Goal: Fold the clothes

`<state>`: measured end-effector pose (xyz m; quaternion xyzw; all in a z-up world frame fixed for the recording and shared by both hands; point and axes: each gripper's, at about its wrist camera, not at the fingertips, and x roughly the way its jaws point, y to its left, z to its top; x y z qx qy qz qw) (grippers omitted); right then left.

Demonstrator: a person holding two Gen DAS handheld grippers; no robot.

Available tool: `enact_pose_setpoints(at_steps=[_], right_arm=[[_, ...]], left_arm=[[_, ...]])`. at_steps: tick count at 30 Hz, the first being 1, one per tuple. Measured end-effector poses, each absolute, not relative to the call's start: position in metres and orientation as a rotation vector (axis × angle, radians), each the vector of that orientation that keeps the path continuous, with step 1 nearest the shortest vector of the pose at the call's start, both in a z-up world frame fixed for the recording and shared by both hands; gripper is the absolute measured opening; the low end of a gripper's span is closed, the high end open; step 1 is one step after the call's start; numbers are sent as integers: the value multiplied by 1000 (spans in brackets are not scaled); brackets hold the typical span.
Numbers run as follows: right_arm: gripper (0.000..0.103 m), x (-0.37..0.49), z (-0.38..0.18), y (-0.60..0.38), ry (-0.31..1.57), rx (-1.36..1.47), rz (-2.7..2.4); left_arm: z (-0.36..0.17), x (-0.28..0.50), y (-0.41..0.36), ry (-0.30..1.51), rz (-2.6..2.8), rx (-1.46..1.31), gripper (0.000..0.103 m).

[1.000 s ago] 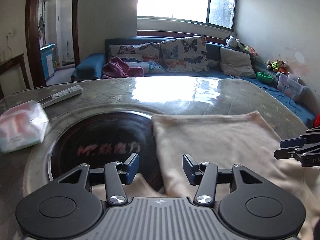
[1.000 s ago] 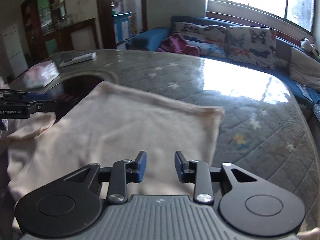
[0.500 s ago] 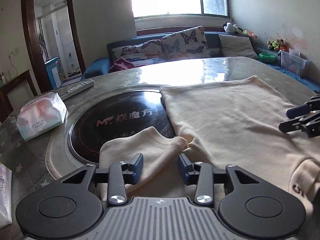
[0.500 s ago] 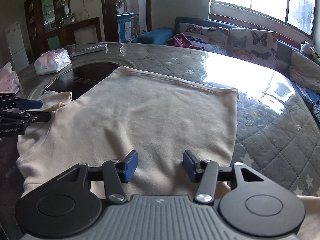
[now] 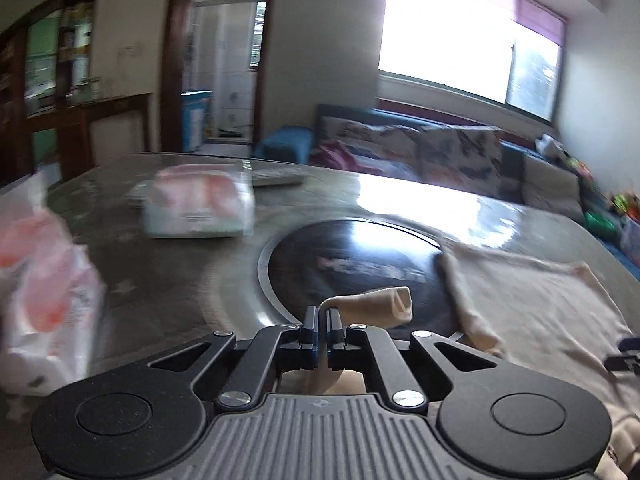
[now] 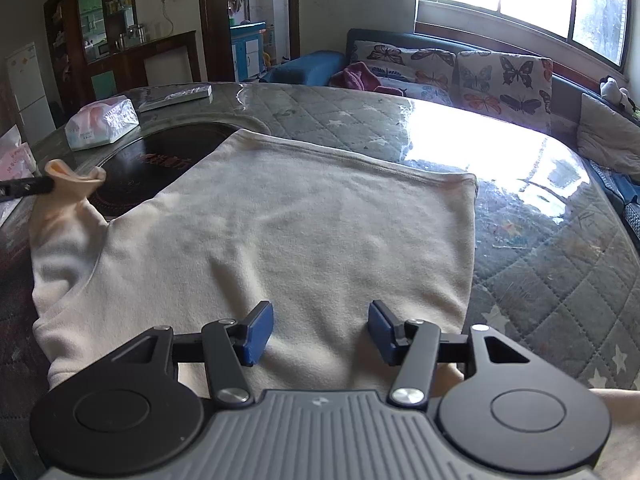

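The left gripper (image 5: 322, 326) is pinched tight on the sleeve (image 5: 380, 304) of the cream shirt (image 6: 280, 240), with no gap showing between its blue pads; the cuff end sticks out toward 2 o'clock past the fingertips, curled into an open tube. In the right wrist view that same gripper enters at 9 o'clock as a thin dark bar, mostly cut off by the frame edge, with the sleeve raised off the table (image 6: 540, 260) and bunched at its tip. The left wrist view is smeared by motion blur, so the print on the dark round hotplate (image 5: 352, 264) set into the table cannot be read there.

The right gripper (image 6: 320, 330) is spread wide above the near part of the shirt, holding nothing; whether its fingertips touch the cloth is hard to judge. The shirt lies flat across the middle of the table, its far hem running from 11 to 1 o'clock, its near edge hidden under the gripper body. Its left side overlaps the hotplate.

At 10 o'clock sits a tissue pack (image 6: 102, 126), and behind it what seems to be a remote control (image 6: 176, 97). A second plastic packet (image 5: 44, 288) is cropped at the left edge. A sofa with butterfly cushions (image 6: 460, 70) stands beyond the table.
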<state>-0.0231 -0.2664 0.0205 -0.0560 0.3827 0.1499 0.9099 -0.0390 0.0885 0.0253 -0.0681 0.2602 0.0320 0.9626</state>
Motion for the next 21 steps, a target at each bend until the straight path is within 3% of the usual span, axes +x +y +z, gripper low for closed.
enact_pose_setpoints(at_steps=[11, 14, 17, 18, 21], right_arm=[[61, -21, 21, -262, 798, -125, 308], [68, -21, 21, -261, 800, -117, 312], [78, -21, 19, -258, 804, -120, 320], [79, -22, 18, -256, 802, -129, 319], [85, -23, 17, -252, 800, -133, 320]], left_arm=[[1, -60, 155, 610, 271, -231, 5], [8, -67, 141, 597, 206, -223, 15], [14, -69, 118, 589, 97, -221, 42], [16, -68, 110, 588, 66, -217, 47], [15, -60, 90, 594, -8, -192, 47]])
